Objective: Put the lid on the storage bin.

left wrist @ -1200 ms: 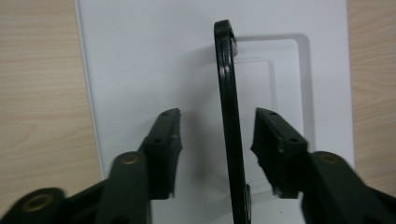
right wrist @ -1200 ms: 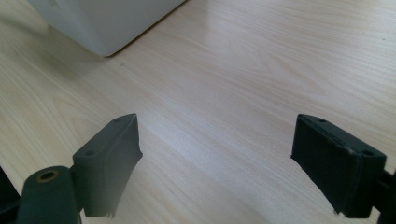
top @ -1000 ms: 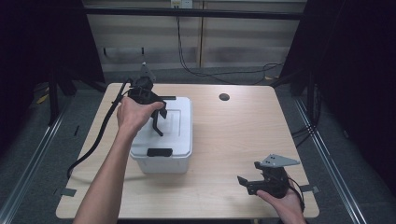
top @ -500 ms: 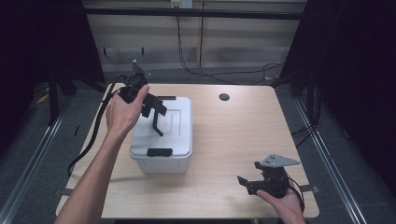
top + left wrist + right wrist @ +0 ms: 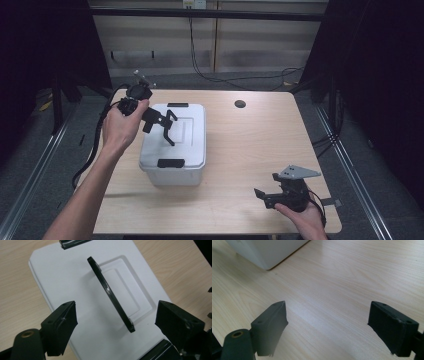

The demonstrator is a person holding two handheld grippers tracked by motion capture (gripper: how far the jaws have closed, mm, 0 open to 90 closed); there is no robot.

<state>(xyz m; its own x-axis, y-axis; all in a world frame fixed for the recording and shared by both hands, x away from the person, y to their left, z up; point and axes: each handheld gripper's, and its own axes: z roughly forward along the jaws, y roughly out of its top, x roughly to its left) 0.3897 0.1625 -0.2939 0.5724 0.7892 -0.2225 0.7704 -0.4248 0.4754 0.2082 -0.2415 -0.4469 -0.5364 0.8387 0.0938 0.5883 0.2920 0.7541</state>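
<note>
One white lidded box (image 5: 175, 142) on the desk (image 5: 260, 150), left of centre, black carry handle (image 5: 110, 293) standing upright along the lid, black latches at the near and far ends. Probably rigid moulded plastic, smooth and a little slippery on the walls; weight unknown, contents hidden under the shut lid. Best hold likely the thin stiff handle, crosswise between the pads, or the latches first if opening is meant. Left claw (image 5: 167, 125) hovering above the lid, released, jaws spread wide either side of the handle and touching nothing. Right claw (image 5: 267, 195) near the desk's front right edge, well apart from the box, likewise released and empty over bare wood. Small dark round hole (image 5: 240, 104) toward the far edge. Box's far wall and underside out of sight.
</note>
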